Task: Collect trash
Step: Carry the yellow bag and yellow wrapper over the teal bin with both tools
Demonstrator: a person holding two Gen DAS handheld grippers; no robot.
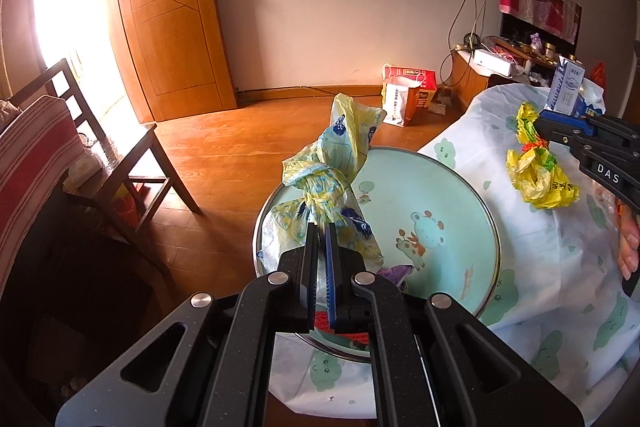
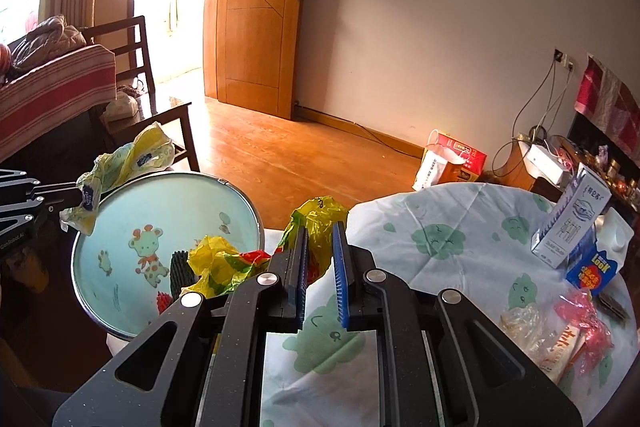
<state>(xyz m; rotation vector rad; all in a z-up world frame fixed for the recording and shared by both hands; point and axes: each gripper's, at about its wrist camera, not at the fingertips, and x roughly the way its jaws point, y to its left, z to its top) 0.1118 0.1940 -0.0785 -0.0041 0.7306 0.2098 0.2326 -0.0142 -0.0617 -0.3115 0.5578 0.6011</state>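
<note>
My left gripper [image 1: 322, 227] is shut on a knotted yellow-and-blue plastic bag [image 1: 332, 163] and holds it over a mint-green basin [image 1: 452, 195] with cartoon animals; it also shows in the right wrist view [image 2: 86, 197]. The basin [image 2: 132, 287] sits at the table's left edge. My right gripper [image 2: 320, 227] has its jaws part open around a crumpled yellow plastic bag [image 2: 316, 223], near the basin rim. In the left wrist view that bag [image 1: 536, 167] hangs from the right gripper [image 1: 542, 133].
The table wears a white cloth with green clouds [image 2: 440, 247]. On it stand a milk carton [image 2: 572, 219], a blue-and-white carton [image 2: 596, 263] and plastic wrappers [image 2: 560, 331]. A wooden chair [image 1: 120, 155] stands to the left. A shopping bag [image 1: 404, 95] sits on the floor.
</note>
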